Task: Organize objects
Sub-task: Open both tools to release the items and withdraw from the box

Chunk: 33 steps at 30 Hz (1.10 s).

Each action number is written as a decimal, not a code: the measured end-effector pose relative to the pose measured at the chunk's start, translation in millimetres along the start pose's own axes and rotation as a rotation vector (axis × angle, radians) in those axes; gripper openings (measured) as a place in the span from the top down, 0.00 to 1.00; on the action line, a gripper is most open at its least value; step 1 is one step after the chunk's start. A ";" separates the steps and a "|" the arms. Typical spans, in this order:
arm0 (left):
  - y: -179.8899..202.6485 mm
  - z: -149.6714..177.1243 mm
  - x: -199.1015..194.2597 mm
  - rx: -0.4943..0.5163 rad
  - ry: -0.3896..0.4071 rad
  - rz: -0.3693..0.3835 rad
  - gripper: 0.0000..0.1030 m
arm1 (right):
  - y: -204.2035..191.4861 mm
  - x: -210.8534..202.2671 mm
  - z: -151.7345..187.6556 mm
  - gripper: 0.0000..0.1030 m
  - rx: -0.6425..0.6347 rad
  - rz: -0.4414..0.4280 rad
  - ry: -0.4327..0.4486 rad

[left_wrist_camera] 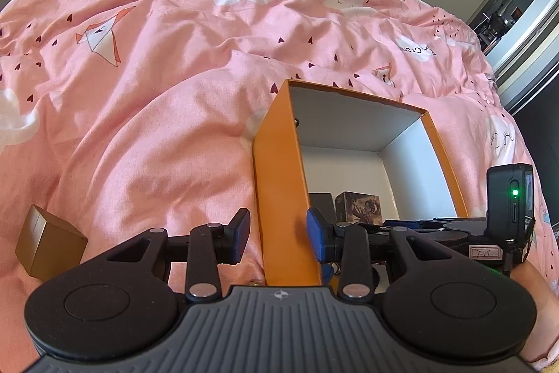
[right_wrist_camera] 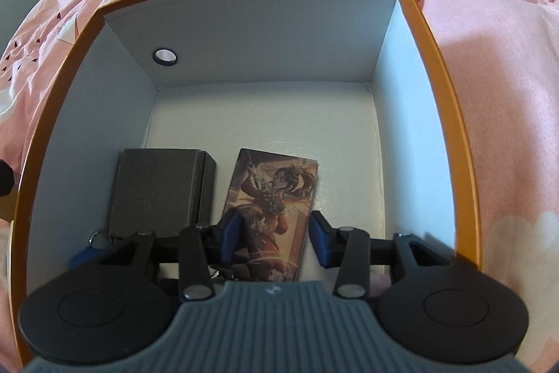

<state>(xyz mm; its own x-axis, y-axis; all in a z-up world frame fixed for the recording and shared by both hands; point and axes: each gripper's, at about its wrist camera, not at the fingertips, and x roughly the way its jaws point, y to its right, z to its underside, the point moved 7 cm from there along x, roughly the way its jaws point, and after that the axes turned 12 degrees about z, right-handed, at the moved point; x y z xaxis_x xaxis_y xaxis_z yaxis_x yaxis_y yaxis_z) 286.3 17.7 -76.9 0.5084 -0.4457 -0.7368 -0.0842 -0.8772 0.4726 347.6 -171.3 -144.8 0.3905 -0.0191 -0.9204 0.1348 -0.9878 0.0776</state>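
- Now right gripper point(right_wrist_camera: 274, 235) fingers apart, illustrated box point(right_wrist_camera: 272, 198) loose between them: lift straight out.
- Left gripper point(left_wrist_camera: 278, 235) clamps orange box point(left_wrist_camera: 279, 170) wall: hold steady.

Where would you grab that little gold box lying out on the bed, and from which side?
Across two opposite flat sides, coming down from above. The gold box sits alone on the pink duvet, left of the orange box, tilted with one corner toward the camera, so the gripper would likely need turning to face its sides squarely. Its plain, parallel faces suit flat pads.
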 end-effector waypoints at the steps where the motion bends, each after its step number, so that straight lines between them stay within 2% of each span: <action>1: -1.3 0.7 -0.2 -0.002 -0.001 -0.003 0.60 | -0.6 -0.3 0.0 0.57 -0.004 0.000 0.001; 5: -3.9 2.1 -2.6 -0.006 0.000 -0.005 0.60 | -4.3 -0.7 -2.1 0.67 0.000 -0.020 0.007; 8: -5.8 3.4 -4.0 -0.004 -0.002 -0.010 0.60 | -10.5 -2.2 -3.1 0.67 -0.036 -0.013 0.032; 14: -11.1 6.6 -7.0 0.010 -0.015 -0.028 0.60 | -23.1 -8.3 1.3 0.68 -0.215 0.007 0.099; 16: -13.1 8.0 -8.8 0.012 -0.020 -0.034 0.60 | -25.0 -9.8 2.0 0.76 -0.221 -0.013 0.101; 18: -14.3 9.3 -12.3 0.019 -0.026 -0.038 0.60 | -31.0 -11.5 3.4 0.76 -0.218 -0.050 0.091; 19: -14.7 10.4 -15.1 0.025 -0.029 -0.041 0.60 | -33.7 -13.2 4.3 0.76 -0.224 -0.041 0.094; 23: -17.0 14.4 -32.6 0.069 -0.043 -0.051 0.60 | -41.4 -27.1 7.0 0.76 -0.260 0.015 0.159; 27: -21.7 21.1 -54.6 0.121 -0.058 -0.069 0.60 | -45.5 -51.8 7.7 0.76 -0.237 0.005 0.221; 33: -33.8 30.3 -88.5 0.180 -0.057 -0.119 0.60 | -60.9 -112.6 12.9 0.75 -0.213 -0.049 0.368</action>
<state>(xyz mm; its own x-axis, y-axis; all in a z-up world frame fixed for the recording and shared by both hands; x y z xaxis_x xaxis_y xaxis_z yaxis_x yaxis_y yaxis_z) 218.2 81.4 -42.4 0.4749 -0.3420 -0.8109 -0.1809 -0.9396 0.2904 283.7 -111.0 -50.9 0.6726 0.1215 -0.7300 0.3312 -0.9316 0.1501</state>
